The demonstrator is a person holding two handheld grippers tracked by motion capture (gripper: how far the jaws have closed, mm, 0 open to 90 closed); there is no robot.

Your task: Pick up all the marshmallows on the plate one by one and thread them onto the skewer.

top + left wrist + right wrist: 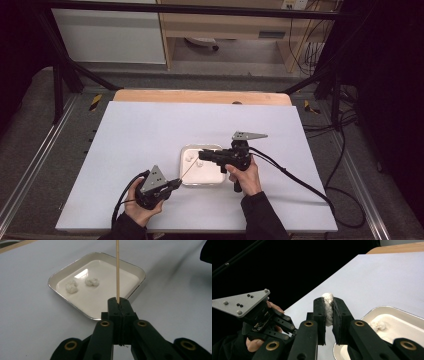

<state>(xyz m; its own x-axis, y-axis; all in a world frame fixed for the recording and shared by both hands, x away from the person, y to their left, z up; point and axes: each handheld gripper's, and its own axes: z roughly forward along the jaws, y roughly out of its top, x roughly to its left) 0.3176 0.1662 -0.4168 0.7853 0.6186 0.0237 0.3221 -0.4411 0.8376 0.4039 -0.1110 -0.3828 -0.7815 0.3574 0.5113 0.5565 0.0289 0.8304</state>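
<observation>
While the left tool (119,305) clamps its two black jaws tight around the lower end of a thin, pale wooden skewer (117,270), the stick rises straight up out of the pads in the left gripper view and points over a shallow, square white tray with a shiny metal rim (60,273). Two small white, fluffy lumps (71,286) lie side by side on the tray's floor, close together but apart from the stick. In the high view the left tool (172,184) sits near the front edge of the white table (140,130), just beside the tray's front left corner (183,181), and the skewer (189,171) slants from it up over the tray.

The right tool (329,315) is closed on a third white fluffy lump (328,308) — it is squeezed into a tall strip between the pads, its top poking out above them. In the high view this tool (202,155) lies level, held above the tray, its tips pointing towards the person's left. Behind it, in the right gripper view, the tray's rim (387,308) and one lump (378,325) on it show at lower right — the left hand (257,341) with its tool (284,323) shows at lower left.
</observation>
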